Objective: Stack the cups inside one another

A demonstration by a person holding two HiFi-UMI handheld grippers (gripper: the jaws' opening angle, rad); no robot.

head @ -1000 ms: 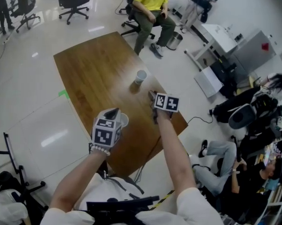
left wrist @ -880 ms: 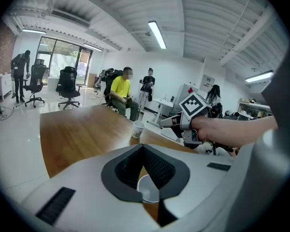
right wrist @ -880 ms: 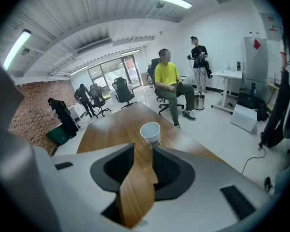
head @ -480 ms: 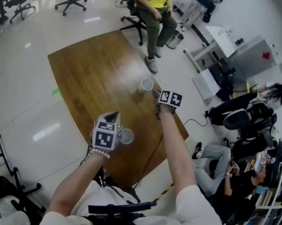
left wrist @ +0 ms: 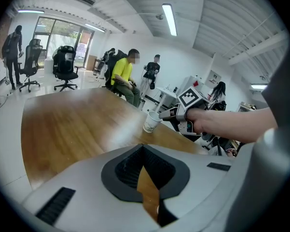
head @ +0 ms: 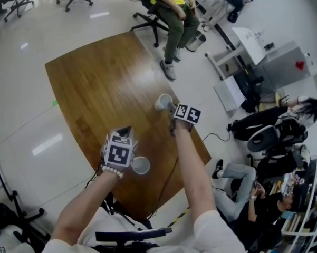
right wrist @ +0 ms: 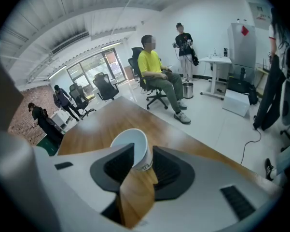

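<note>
Head view
- Worktop [head: 95,88]: brown wood, with rounded corners.
- Right gripper [head: 171,107]: held out over the far side of the worktop, marker cube on top.
- White cup [head: 163,102]: sits at the tips of the right gripper, tipped over with its open mouth turned away from that gripper.
- Left gripper [head: 126,129]: held near the person, well apart from the right gripper.
- Second cup [head: 141,165]: white, mouth up, just beside and behind the left gripper's cube, near the hand rather than at the tips.
- Seated person in a yellow top [head: 171,1]: beyond the worktop, far ahead of both grippers.

Left gripper view
- Left gripper jaws pressed together at the tips, with nothing between them. Only a thin wedge of worktop shows lower down.
- Ahead and to the right of these jaws is the white cup, leaning, with the right gripper at its rim.

Right gripper view
- Right gripper pinching the white cup. The cup sits tilted between the two dark pads with its rim leaning left.
- Whether its base touches the worktop cannot be told.
</note>
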